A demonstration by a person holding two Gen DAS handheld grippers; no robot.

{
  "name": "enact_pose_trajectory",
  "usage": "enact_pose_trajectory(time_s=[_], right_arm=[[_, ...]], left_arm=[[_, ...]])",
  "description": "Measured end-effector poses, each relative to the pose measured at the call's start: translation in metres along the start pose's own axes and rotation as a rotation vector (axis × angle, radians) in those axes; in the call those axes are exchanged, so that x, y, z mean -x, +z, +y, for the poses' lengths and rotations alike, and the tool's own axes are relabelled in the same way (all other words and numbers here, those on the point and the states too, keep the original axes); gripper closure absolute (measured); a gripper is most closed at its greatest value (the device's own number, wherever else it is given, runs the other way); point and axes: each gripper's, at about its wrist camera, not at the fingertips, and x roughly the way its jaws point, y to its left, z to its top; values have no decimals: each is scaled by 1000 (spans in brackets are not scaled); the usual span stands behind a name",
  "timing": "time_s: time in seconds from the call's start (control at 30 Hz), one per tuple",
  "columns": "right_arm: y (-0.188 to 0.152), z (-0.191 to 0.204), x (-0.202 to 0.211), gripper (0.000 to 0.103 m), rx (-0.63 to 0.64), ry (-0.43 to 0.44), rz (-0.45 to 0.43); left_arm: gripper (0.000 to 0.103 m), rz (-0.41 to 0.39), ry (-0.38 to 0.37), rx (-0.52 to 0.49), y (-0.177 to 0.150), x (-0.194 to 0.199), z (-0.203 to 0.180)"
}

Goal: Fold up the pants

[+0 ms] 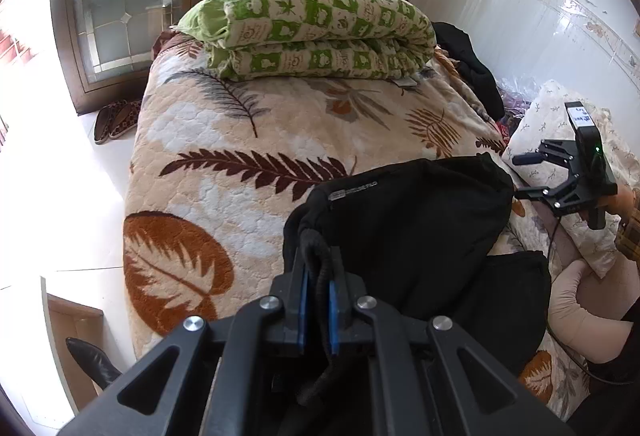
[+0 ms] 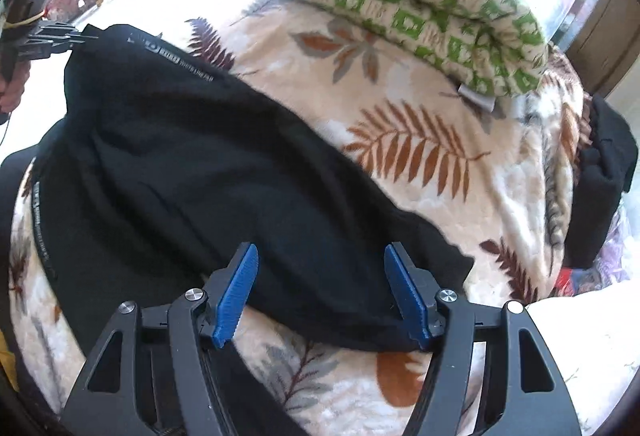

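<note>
Black pants (image 1: 408,220) lie bunched on the leaf-patterned bed blanket (image 1: 224,139). My left gripper (image 1: 318,276) is shut on the pants' waistband edge and drawstring, with blue pads pressed on the fabric. In the right wrist view the pants (image 2: 192,163) spread from upper left to lower right. My right gripper (image 2: 320,268) is open, its blue pads (image 2: 236,292) on either side of the pants' near edge and not pinching it. The right gripper also shows in the left wrist view (image 1: 560,175), open. The left gripper shows in the right wrist view (image 2: 76,35), holding the pants' corner.
A folded green-and-white quilt (image 1: 316,31) lies at the bed's far end. Another black garment (image 1: 472,63) lies at the bed's right side by the tiled wall. A white pillow (image 1: 560,171) sits at right. Slippers (image 1: 116,119) and a boot (image 1: 96,360) are on the floor at left.
</note>
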Motion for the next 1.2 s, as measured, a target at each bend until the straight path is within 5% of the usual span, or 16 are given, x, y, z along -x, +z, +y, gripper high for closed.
enact_pose_trajectory(time_s=[0.13, 0.27, 0.5, 0.6, 0.7, 0.73, 0.77, 0.9, 1.2], right_arm=[[8, -10, -18, 16, 23, -77, 18], [21, -36, -57, 13, -7, -160, 157], [35, -63, -114, 16, -91, -35, 278], [31, -74, -118, 16, -157, 38, 245], [26, -76, -110, 43, -160, 65, 203], [25, -78, -105, 75, -148, 72, 187], [26, -75, -98, 91, -127, 93, 171], [21, -51, -86, 93, 25, 27, 188], [-2, -44, -35, 93, 24, 83, 89]], left_arm=[[94, 5, -10, -10, -3, -5, -3], [94, 18, -18, -14, -4, -12, -2], [94, 34, -28, -18, 0, -28, 0], [94, 38, -31, -17, 1, -32, 1], [94, 35, -33, -9, 1, -35, 3], [94, 34, -32, -5, 1, -35, 4], [94, 32, -34, 2, 1, -34, 5], [94, 27, -31, 8, -1, -32, 6], [94, 5, -50, 8, -4, -20, 0]])
